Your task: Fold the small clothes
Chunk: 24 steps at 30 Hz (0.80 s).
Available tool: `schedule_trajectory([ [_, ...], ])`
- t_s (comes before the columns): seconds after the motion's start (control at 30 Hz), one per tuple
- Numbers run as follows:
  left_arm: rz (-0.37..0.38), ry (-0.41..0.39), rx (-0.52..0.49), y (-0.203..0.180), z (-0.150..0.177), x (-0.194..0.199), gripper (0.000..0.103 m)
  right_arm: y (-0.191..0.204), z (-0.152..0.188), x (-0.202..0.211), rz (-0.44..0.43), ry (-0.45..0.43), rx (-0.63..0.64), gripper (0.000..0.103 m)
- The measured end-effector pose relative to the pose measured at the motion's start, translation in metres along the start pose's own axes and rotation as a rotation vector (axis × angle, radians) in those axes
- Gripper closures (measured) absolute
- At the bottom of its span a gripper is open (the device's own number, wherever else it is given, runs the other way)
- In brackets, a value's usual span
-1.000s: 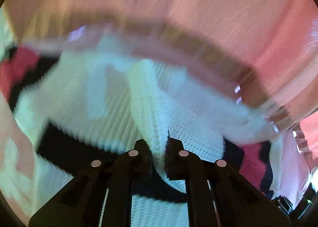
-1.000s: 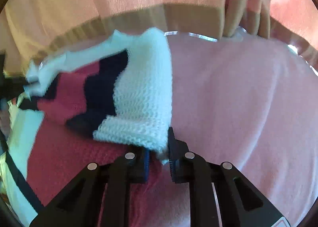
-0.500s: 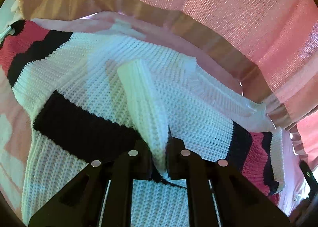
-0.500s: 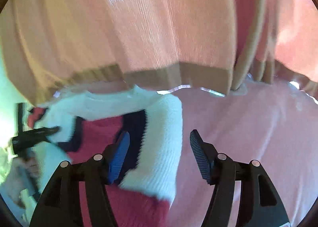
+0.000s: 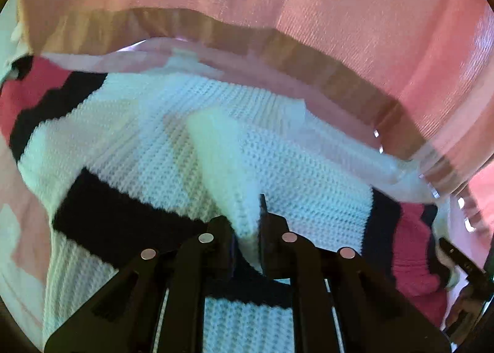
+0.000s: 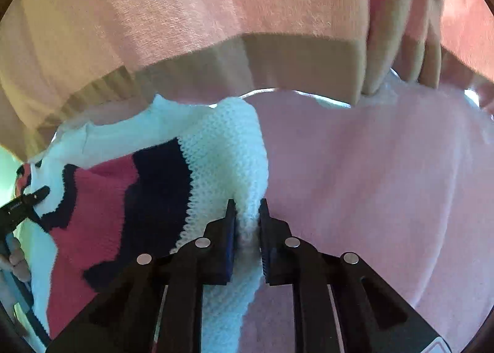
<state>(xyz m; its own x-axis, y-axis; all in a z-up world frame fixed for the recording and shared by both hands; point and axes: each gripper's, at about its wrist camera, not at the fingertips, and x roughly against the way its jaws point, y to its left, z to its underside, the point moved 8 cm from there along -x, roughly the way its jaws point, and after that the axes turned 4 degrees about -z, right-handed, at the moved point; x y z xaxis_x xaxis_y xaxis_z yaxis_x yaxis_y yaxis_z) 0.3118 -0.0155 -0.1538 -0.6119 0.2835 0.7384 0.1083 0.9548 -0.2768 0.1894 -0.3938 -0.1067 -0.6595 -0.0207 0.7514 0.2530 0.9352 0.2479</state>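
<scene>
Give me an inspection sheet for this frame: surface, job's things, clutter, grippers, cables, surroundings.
Surface: pink fleece cover, bare to the right of the garment.
Job's things: knit sweater, white with navy and red bands, lying partly folded.
Clutter: nothing seen.
Grippers: left gripper shut on a raised white fold of the sweater; right gripper has just closed on the sweater's white edge. A hand shows at the right view's left edge.
Cables: nothing seen.
Surroundings: pink and tan curtain hanging behind the surface.
</scene>
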Motion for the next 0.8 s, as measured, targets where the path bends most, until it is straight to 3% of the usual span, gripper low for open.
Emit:
schedule_trajectory([
  [0.13, -0.006, -0.040, -0.027, 0.000, -0.005, 0.010, 0.092, 0.016, -0.018, 0.030, -0.055, -0.144, 0.018, 0.091],
  [0.17, -0.013, -0.055, -0.020, 0.004, -0.006, 0.012, 0.092, 0.018, -0.014, 0.022, -0.039, -0.127, 0.050, 0.091],
  [0.2, -0.024, -0.030, -0.004, 0.009, -0.005, 0.008, 0.091, 0.013, -0.003, -0.003, 0.001, -0.008, 0.081, 0.088],
  [0.23, -0.021, 0.004, 0.010, 0.013, -0.001, 0.003, 0.091, 0.011, 0.002, -0.014, 0.015, 0.057, 0.074, 0.082],
  [0.3, -0.007, 0.000, 0.022, 0.013, -0.001, 0.007, 0.090, 0.006, -0.006, 0.001, 0.021, -0.021, 0.009, 0.080],
  [0.33, 0.012, 0.000, 0.034, 0.012, -0.001, 0.011, 0.084, 0.007, -0.009, 0.008, 0.027, -0.048, 0.004, 0.073],
  [0.37, 0.028, 0.000, 0.049, 0.011, -0.001, 0.015, 0.068, 0.014, -0.017, 0.020, 0.027, -0.102, 0.012, 0.071],
  [0.4, 0.039, -0.003, 0.062, 0.012, -0.002, 0.020, 0.058, 0.025, -0.022, 0.025, 0.007, -0.113, 0.040, 0.071],
  [0.43, 0.050, -0.025, 0.089, 0.012, -0.004, 0.028, 0.041, 0.035, -0.025, 0.024, -0.019, -0.100, 0.066, 0.072],
  [0.53, 0.060, -0.070, 0.111, 0.007, -0.010, 0.040, 0.029, 0.077, -0.026, 0.016, -0.120, -0.056, 0.139, 0.073],
  [0.6, 0.054, -0.051, 0.103, 0.000, -0.010, 0.035, 0.028, 0.116, -0.021, -0.008, -0.178, 0.001, 0.184, 0.073],
  [0.67, -0.023, 0.017, 0.065, -0.001, 0.000, 0.018, 0.032, 0.146, -0.004, -0.037, -0.248, 0.105, 0.224, 0.073],
  [0.7, -0.063, 0.043, 0.048, 0.002, 0.006, 0.012, 0.044, 0.157, 0.006, -0.045, -0.273, 0.160, 0.245, 0.075],
  [0.73, -0.101, 0.035, 0.018, 0.005, 0.011, 0.015, 0.048, 0.167, 0.018, -0.050, -0.285, 0.199, 0.279, 0.074],
  [0.77, -0.119, 0.028, 0.011, 0.007, 0.014, 0.019, 0.048, 0.180, 0.029, -0.038, -0.272, 0.166, 0.372, 0.074],
  [0.8, -0.163, 0.023, 0.033, 0.015, 0.017, 0.029, 0.049, 0.191, 0.041, -0.029, -0.301, 0.192, 0.446, 0.074],
])
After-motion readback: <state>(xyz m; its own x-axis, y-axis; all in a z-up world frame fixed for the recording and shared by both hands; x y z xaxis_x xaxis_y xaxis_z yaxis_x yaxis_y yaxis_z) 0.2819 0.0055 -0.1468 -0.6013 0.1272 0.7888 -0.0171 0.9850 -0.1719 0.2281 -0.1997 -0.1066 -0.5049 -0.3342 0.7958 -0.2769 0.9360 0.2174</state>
